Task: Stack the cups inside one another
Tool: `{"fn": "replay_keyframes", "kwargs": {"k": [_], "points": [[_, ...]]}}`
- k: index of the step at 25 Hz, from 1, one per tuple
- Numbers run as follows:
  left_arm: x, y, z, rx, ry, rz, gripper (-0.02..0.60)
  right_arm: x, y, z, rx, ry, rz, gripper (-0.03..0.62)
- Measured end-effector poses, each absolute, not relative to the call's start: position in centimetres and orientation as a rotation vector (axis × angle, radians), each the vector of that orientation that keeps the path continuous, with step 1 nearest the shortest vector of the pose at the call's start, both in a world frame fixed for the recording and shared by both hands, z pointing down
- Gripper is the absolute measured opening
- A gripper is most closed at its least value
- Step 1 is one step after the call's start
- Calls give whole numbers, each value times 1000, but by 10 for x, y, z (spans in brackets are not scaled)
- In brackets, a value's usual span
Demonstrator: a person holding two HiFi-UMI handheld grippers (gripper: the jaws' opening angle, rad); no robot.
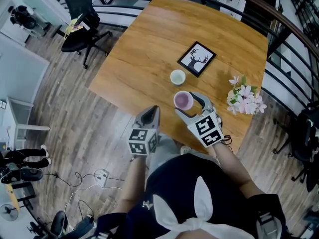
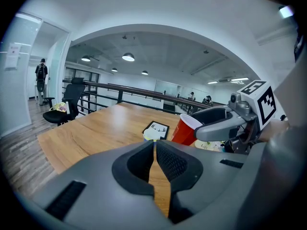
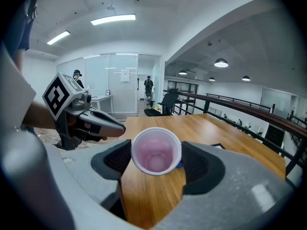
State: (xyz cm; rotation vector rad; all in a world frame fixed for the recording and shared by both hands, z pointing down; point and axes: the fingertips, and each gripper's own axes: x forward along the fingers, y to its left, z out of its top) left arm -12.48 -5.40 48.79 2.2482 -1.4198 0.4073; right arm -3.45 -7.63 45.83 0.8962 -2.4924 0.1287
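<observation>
Nearest the head camera was the person's dark top [image 1: 199,203], which blocked the wrists and the strip of table edge under them. Left gripper [image 1: 149,114] sat right at the near edge of the table [image 1: 144,49], jaws pressed together with nothing between them. Right gripper [image 1: 185,103] was over the wood just inside that edge, pinching the red cup [image 1: 183,100] by its sides with the mouth tilted back toward its own camera.

Hidden bits:
- The cup's base was hidden behind the left gripper's body in the left gripper view, so I couldn't tell whether it cleared the table.
- The cup covered part of both right pads in the right gripper view.
- The pale cup [image 1: 178,76] stood upright just beside the corner of the deer picture [image 1: 197,59], near the red cup but apart. In the left gripper view it was mostly hidden behind the jaw tips.
- The blooms of the flowers [image 1: 245,99] covered whatever held them.

Room: wide bare wood to the left of the pale cup. The flowers crowded the right edge, and the railing [image 1: 279,24] ran close behind the table.
</observation>
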Motion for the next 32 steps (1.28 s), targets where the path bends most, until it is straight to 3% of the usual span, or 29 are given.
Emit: {"fn": "replay_keyframes", "kwargs": {"k": [32], "points": [[-155,-111,500,2225,-1394,422,32,-46,-189,446,999,-2491,98,324]]}}
